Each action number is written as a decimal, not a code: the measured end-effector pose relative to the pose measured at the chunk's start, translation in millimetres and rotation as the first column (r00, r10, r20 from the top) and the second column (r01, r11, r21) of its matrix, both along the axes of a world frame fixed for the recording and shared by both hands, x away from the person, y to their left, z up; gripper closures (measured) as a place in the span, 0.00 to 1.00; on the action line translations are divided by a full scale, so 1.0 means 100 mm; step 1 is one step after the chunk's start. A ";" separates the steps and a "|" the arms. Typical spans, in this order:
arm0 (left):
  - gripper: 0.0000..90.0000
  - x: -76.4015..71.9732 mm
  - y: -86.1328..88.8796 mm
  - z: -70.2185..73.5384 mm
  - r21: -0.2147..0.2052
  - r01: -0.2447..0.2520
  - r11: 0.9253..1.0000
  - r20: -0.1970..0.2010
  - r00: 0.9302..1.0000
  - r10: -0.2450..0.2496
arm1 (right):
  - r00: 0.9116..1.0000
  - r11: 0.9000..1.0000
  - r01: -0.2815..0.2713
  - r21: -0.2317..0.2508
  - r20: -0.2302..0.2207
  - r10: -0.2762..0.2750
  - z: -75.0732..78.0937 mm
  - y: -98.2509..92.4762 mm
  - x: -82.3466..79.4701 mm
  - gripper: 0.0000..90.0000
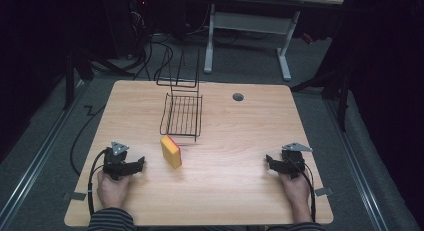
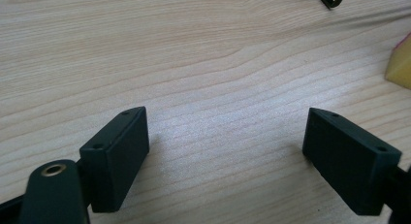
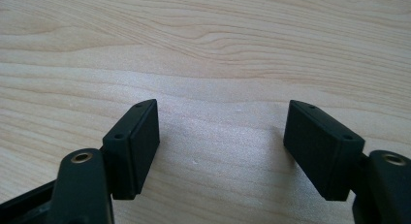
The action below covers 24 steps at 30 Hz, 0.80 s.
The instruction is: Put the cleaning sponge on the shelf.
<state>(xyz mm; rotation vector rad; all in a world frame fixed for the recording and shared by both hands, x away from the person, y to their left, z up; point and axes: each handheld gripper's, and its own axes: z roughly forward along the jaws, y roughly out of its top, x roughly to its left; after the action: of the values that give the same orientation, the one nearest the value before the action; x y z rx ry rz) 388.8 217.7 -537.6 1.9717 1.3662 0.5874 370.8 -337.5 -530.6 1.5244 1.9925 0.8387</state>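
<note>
On the pale wooden bench, the left claw rests near the front-left corner in the person's left hand, its jaws spread wide with bare wood between them. Just to its right a yellow sponge with a red-pink face stands on edge, apart from the claw. Behind the sponge sits a black wire rack, its tall back toward the far edge. A grey grommet lies farther right. The right claw, in the right hand, also gapes wide and empty. No writing or labels can be read anywhere.
</note>
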 end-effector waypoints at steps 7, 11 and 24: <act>0.20 0.00 0.00 0.00 0.001 0.003 1.000 -0.001 1.000 -0.003 | 1.000 1.000 0.001 0.002 -0.002 -0.001 0.00 0.00 0.00 0.32; 0.20 0.00 0.00 0.00 -0.001 0.002 1.000 -0.001 1.000 -0.002 | 1.000 1.000 0.002 0.003 -0.002 -0.002 0.00 0.00 0.00 0.32; 0.20 0.00 0.00 0.00 -0.008 0.001 1.000 -0.005 1.000 -0.001 | 1.000 1.000 0.003 0.004 -0.002 -0.003 0.00 0.00 0.00 0.32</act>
<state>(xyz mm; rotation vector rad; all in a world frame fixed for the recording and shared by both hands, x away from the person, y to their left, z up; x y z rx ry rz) 388.7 217.9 -537.4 1.9683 1.3688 0.5761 370.8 -337.8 -530.4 1.5304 1.9910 0.8409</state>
